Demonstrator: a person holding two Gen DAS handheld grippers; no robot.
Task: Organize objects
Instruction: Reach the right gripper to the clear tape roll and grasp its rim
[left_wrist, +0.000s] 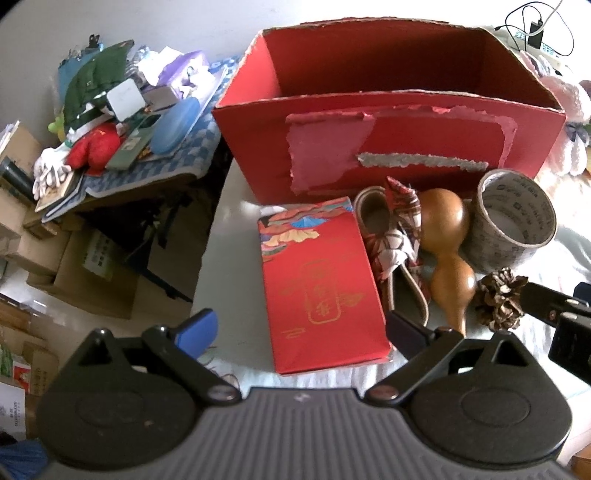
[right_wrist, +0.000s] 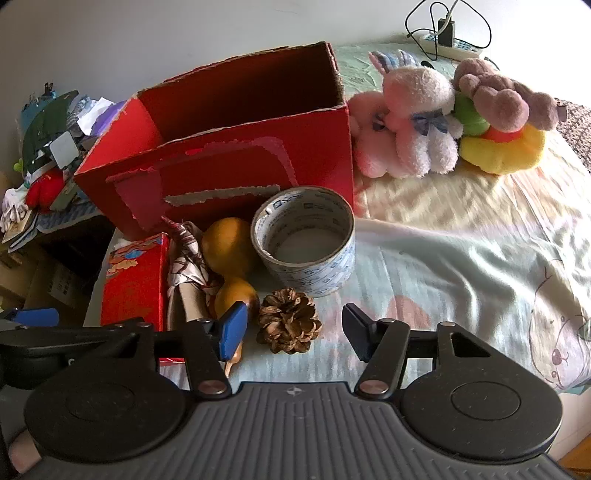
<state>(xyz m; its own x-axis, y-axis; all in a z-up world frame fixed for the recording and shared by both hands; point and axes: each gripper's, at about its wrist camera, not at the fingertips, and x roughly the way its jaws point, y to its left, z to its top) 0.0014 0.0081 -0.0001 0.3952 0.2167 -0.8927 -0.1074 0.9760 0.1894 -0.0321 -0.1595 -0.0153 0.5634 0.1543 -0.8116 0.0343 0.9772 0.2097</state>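
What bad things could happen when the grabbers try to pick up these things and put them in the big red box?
The gourd is round and smooth, so it might slip or roll. The pine cone is crumbly; a hard squeeze by the right gripper could snap bits off. The flat red packet is wide, so the left gripper may barely fit around it.

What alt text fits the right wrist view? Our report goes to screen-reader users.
An open right gripper points down at a pinecone on a bedsheet. Behind it stand a tape roll, a gourd and an open red cardboard box.
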